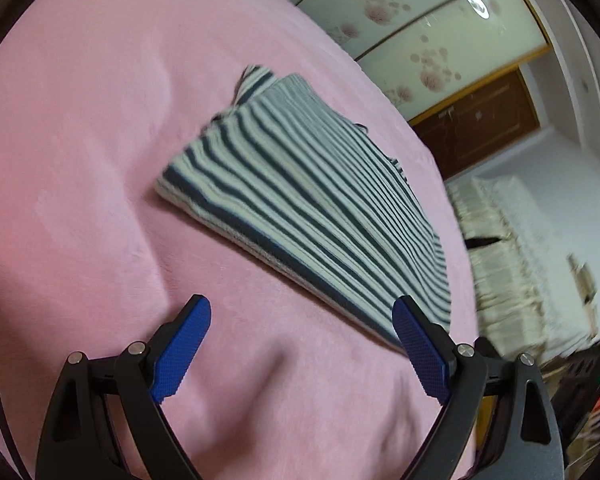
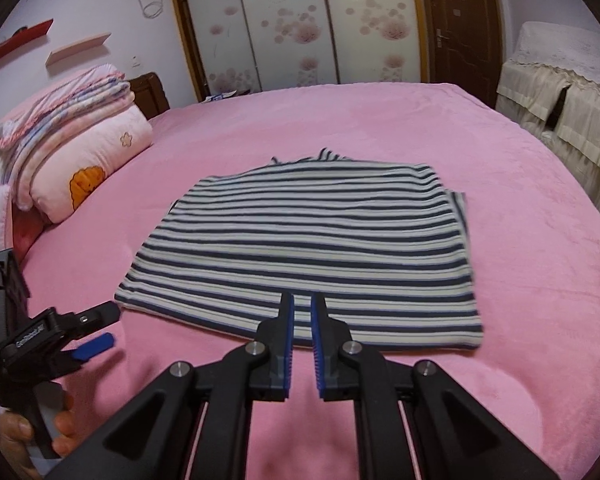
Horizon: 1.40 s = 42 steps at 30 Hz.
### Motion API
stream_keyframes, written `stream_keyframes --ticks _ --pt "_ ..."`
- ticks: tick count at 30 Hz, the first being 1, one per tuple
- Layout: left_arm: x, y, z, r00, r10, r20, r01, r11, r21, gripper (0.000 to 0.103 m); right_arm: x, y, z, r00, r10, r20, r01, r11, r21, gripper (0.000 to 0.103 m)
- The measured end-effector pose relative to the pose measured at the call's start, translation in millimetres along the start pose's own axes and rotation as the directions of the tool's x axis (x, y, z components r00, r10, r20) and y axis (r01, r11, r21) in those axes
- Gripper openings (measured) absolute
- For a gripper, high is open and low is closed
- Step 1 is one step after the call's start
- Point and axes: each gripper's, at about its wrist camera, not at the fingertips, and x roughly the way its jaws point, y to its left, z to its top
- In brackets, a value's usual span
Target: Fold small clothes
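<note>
Hovering nearest the camera, the right gripper (image 2: pixel 302 300) is seen with its fingers nearly together, a narrow gap left between the pads and nothing held. The left gripper (image 1: pixel 302 312) is spread wide and empty; its base is cut off by the frame. Just beyond both, the striped garment (image 2: pixel 304 248) is laid folded flat on the pink bedspread (image 2: pixel 540 280), its far edge blurred. Stacked bedding (image 2: pixel 80 152) is seen farther left.
</note>
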Motion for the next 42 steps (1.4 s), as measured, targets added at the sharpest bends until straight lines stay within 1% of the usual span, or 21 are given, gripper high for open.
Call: stream_keyframes --ticks 1,3,8,15,19,22,24,25,26,28,29,31,33,34,36,39,41,42 --pt "9 6 1 1.000 -0.012 0.001 0.012 1.000 -0.028 0.091 6 2 0 1.000 0.006 -0.005 -0.006 1.000 0.001 0.008" --pt "20 10 3 0.999 -0.024 0.028 0.025 0.999 -0.043 0.092 16 5 -2 1.000 0.012 -0.009 -0.012 1.000 0.002 0.008" --pt "41 6 12 0.993 -0.068 0.097 0.070 0.997 -0.015 0.091 37 4 -4 1.000 0.017 -0.007 -0.016 1.000 0.014 0.008" --pt "72 -1 37 0.984 -0.111 0.136 0.115 0.993 -0.020 0.092 62 -5 -5 1.000 0.010 -0.019 -0.010 0.999 0.043 0.008" --pt "81 -5 54 0.980 -0.135 0.148 0.142 0.989 -0.034 0.092 74 -7 6 1.000 -0.005 0.005 0.005 0.999 0.043 0.008" --pt "88 -3 64 0.973 -0.158 0.168 0.172 0.982 -0.075 0.092 82 -7 18 0.999 -0.027 0.029 0.026 0.999 0.033 0.008" --pt "91 2 69 0.970 -0.157 0.185 0.178 0.979 -0.104 0.090 89 -4 26 0.999 -0.038 0.034 0.037 0.999 0.023 0.008" --pt "91 3 70 0.972 -0.141 0.191 0.165 0.979 -0.116 0.080 96 -3 32 0.999 -0.037 0.034 0.037 0.999 0.017 0.008" --pt "92 3 71 0.976 -0.107 0.190 0.132 0.983 -0.125 0.072 101 -1 36 0.999 -0.032 0.031 0.032 0.999 0.010 0.008" --pt "98 4 77 0.984 -0.056 0.169 0.078 0.988 -0.131 0.025 111 3 44 0.999 -0.032 0.031 0.032 0.999 -0.003 0.008" --pt "102 6 80 0.987 -0.035 0.157 0.057 0.988 -0.142 0.018 115 5 46 0.999 -0.031 0.032 0.032 0.999 -0.008 0.008" --pt "107 11 82 0.988 -0.048 0.144 0.072 0.984 -0.163 0.014 125 9 51 0.999 -0.034 0.023 0.034 0.999 -0.021 0.008" --pt "109 6 82 0.990 -0.027 0.142 0.048 0.989 -0.142 0.012 133 11 54 0.999 -0.035 0.012 0.035 0.999 -0.024 0.008" --pt "109 0 82 0.989 -0.007 0.151 0.024 0.994 -0.109 0.011 139 12 55 0.999 -0.032 -0.002 0.032 0.999 -0.023 0.008" --pt "106 -9 81 0.985 0.011 0.175 0.001 0.998 -0.067 0.010 148 11 54 0.999 -0.028 -0.029 0.028 0.999 -0.018 0.008" --pt "101 -32 81 0.972 0.040 0.231 -0.047 0.999 0.022 0.010 166 7 49 0.995 -0.019 -0.101 0.019 1.000 -0.007 0.008" --pt "95 -49 79 0.961 0.057 0.271 -0.088 0.991 0.105 0.010 171 5 47 0.993 -0.012 -0.116 0.013 1.000 0.001 0.008" --pt "93 -59 78 0.955 0.066 0.290 -0.113 0.982 0.152 0.009 172 5 47 0.993 -0.009 -0.120 0.009 1.000 0.003 0.008"
